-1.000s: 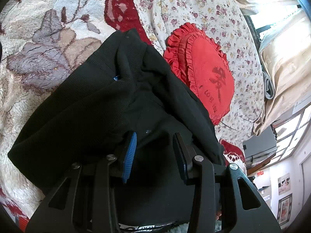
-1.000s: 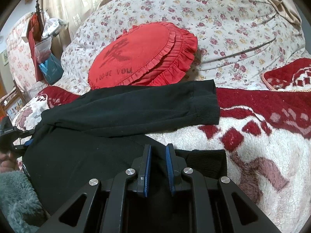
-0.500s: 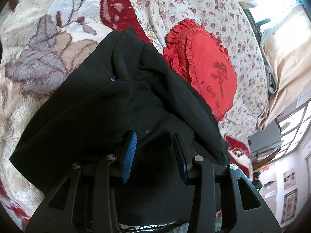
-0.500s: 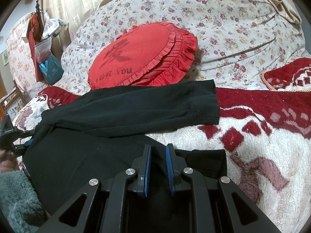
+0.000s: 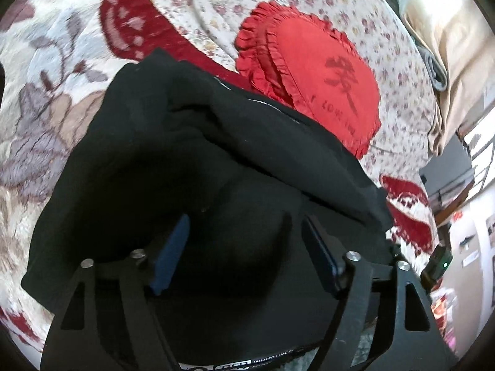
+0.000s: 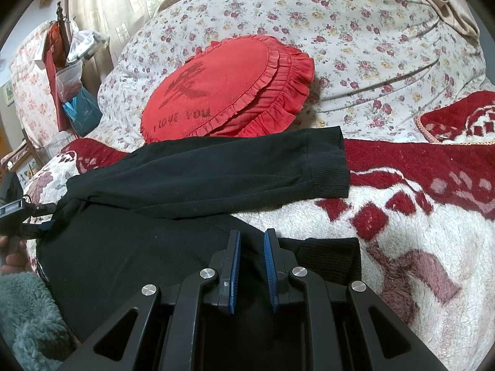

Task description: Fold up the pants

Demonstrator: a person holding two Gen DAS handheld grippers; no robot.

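Note:
Black pants [image 6: 198,173] lie on a red and cream blanket [image 6: 433,225], one leg stretched right with its ribbed cuff [image 6: 328,167] flat. My right gripper [image 6: 251,238] is nearly shut on the lower leg's fabric near its cuff [image 6: 334,253]. In the left wrist view the waist end of the pants [image 5: 173,154] is bunched and raised. My left gripper [image 5: 244,228] is open, its fingers spread over the dark fabric, blue pad [image 5: 173,247] showing. It also shows at the left edge of the right wrist view [image 6: 18,213].
A red ruffled round cushion [image 6: 229,86] rests on a floral pillow [image 6: 355,40] just behind the pants. A teal fuzzy cloth [image 6: 24,318] lies at the lower left. Bags hang on a rack [image 6: 71,71] at the far left.
My left gripper's fingers have spread wider and the view has swung, with the waist fabric bunched up higher. My right gripper and the stretched leg have stayed put.

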